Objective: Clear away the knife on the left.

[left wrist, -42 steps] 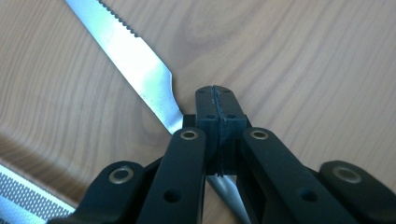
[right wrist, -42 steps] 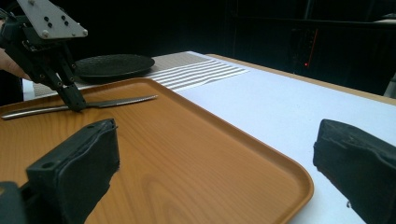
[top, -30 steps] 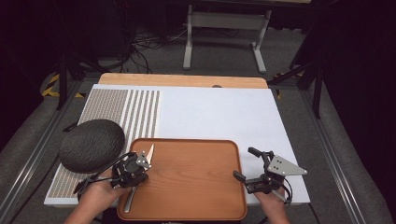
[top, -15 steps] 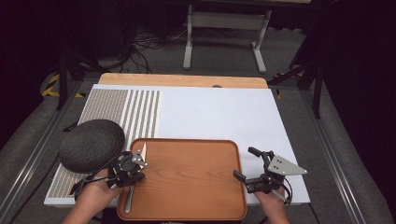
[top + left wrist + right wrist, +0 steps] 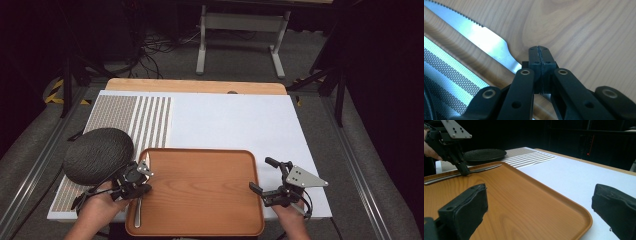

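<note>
Dim lab: floor cables (image 5: 160,42), metal stand (image 5: 240,30), test table (image 5: 230,120).

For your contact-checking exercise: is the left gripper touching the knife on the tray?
Touching. In the left gripper view the left gripper has its jaws shut together on the knife where blade narrows to handle; the right gripper view shows the jaw tips down on it.

The right gripper (image 5: 536,210) shows its two black jaws standing wide apart over the near edge of the wooden tray (image 5: 524,202) — nothing between them. Across the tray, the left gripper (image 5: 464,172) points down onto a knife (image 5: 461,174) lying along the far rim, a dark plate (image 5: 484,154) just beyond.
</note>
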